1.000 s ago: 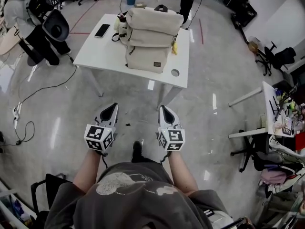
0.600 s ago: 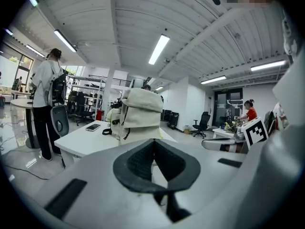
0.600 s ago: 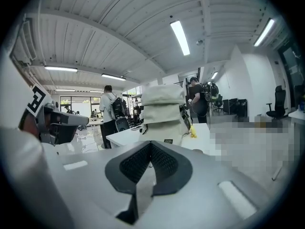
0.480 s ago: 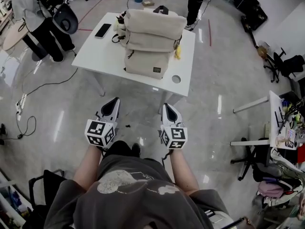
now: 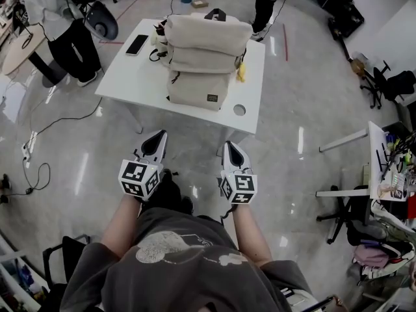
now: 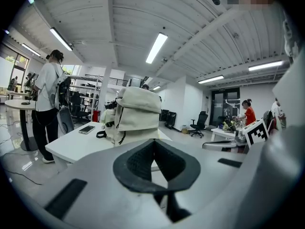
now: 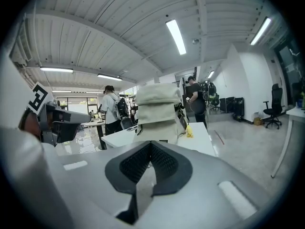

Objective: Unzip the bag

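**A:** Where's the bag?

**B:** The cream bag (image 5: 205,57) stands upright in the middle of the white table (image 5: 127,77), reaching toward its far edge. It bulges in three stacked folds and has a dark handle on top.

**A:** Any writing on it?

**B:** There's a small dark label (image 5: 212,97) low on the side facing me, toward the table's near edge. The print is too small to read.

**A:** And your tools?

**B:** My left tool (image 5: 158,136) is closed, its pads pressed together with nothing between them. My right tool (image 5: 229,146) is the same, closed and empty. Both hang over the floor (image 5: 175,155) on my side of the table's near edge, well apart from the bag and pointing toward it.

**A:** Any markings on them?

**B:** Each carries a marker cube (image 5: 137,179) with black-and-white square patterns. None of it is lettering I can read.

**A:** What else is on the table?

**B:** A dark phone (image 5: 138,43) lies flat near the far left corner. A small yellow thing (image 5: 241,72) sits just beside the bag toward the right edge. A round hole (image 5: 239,110) shows near the near right corner.
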{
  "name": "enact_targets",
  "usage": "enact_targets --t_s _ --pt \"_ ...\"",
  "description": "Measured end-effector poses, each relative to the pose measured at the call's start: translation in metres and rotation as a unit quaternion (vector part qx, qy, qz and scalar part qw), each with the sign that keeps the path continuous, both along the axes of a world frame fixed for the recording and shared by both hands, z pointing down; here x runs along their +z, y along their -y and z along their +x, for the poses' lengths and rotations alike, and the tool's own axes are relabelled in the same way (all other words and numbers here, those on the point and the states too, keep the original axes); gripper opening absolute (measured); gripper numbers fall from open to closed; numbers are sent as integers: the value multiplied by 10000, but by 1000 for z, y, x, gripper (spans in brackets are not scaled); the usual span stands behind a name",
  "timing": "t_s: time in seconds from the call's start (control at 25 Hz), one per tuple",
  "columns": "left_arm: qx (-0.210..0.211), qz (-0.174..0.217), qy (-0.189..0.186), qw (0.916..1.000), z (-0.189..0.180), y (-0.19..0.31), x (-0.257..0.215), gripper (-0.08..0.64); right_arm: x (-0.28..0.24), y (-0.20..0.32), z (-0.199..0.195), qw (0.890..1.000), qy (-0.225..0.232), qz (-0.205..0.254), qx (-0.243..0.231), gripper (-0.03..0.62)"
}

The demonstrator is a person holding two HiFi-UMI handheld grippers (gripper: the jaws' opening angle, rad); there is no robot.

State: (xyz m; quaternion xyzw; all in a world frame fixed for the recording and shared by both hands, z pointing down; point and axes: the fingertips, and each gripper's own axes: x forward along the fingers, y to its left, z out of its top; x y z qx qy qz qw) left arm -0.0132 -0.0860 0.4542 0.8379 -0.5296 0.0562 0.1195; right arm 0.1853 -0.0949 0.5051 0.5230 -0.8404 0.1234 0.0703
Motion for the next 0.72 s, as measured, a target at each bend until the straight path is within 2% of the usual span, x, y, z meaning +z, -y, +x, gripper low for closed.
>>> enact_targets --t_s 0.36,0.72 --pt "168 -73 -95 9998 -13 61 17 6 8 49 -13 9996 -264 -49 73 0" --pt "312 -144 -103 9994 -52 152 27 6 3 140 -75 9995 -325 34 -55 0"
